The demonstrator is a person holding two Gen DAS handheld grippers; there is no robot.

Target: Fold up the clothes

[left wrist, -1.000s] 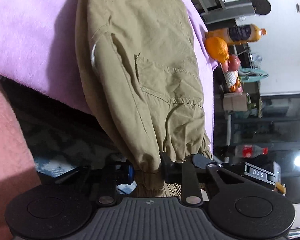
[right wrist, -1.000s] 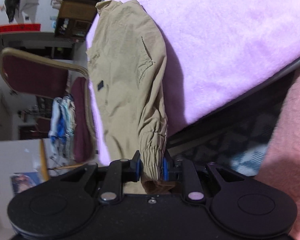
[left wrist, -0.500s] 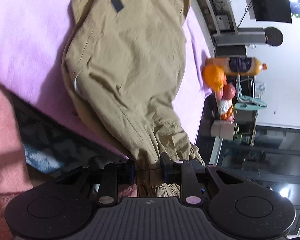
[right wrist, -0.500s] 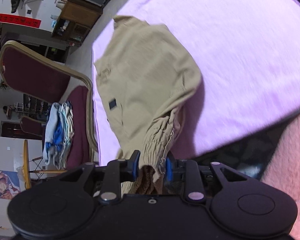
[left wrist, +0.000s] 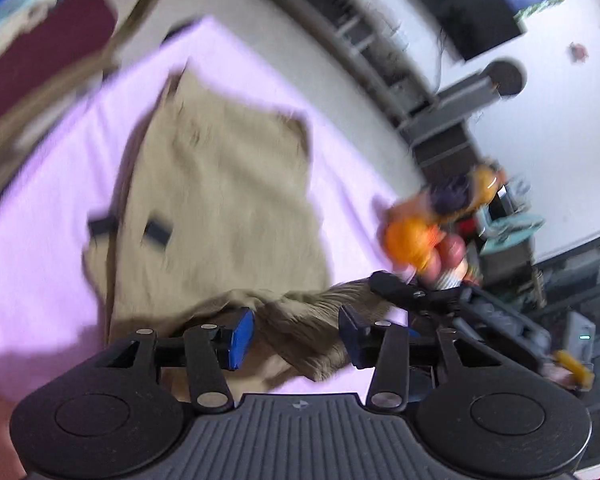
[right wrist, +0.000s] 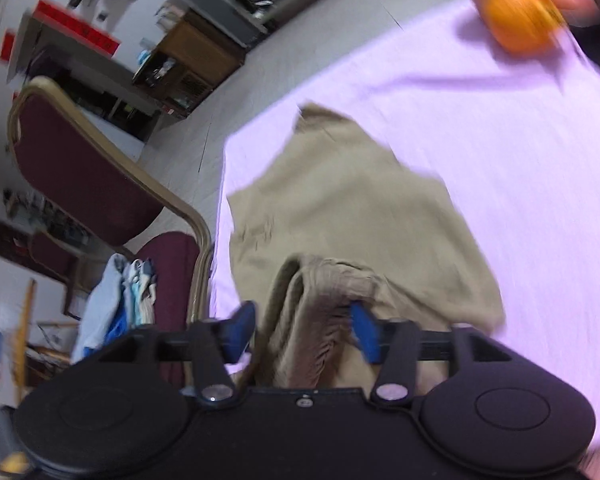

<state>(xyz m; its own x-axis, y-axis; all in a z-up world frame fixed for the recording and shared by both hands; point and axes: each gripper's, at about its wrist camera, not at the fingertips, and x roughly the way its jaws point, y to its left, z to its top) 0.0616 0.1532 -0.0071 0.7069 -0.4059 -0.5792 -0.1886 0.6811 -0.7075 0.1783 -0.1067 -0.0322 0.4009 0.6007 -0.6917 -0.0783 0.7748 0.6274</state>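
Khaki trousers (left wrist: 220,208) lie folded over on a lilac cloth-covered table (left wrist: 40,248). In the left wrist view my left gripper (left wrist: 296,330) is open, its blue pads apart on either side of the ribbed cuff (left wrist: 300,332), which lies loose between them. The right gripper's black finger (left wrist: 404,290) shows just beyond that cuff. In the right wrist view the trousers (right wrist: 348,208) lie on the cloth (right wrist: 520,152), and my right gripper (right wrist: 304,330) is open with the other bunched cuff (right wrist: 312,312) slack between its pads. Both views are motion-blurred.
An orange toy and bottle (left wrist: 424,232) stand at the table's far right corner, and also show in the right wrist view (right wrist: 520,20). A maroon chair (right wrist: 92,172) with folded blue clothes (right wrist: 116,304) stands left of the table. Shelving lines the far wall.
Both grippers carried the cuffs up over the table toward the waistband, doubling the legs over. Both were shut on the cuffs; now both have opened and the cuffs lie loose.
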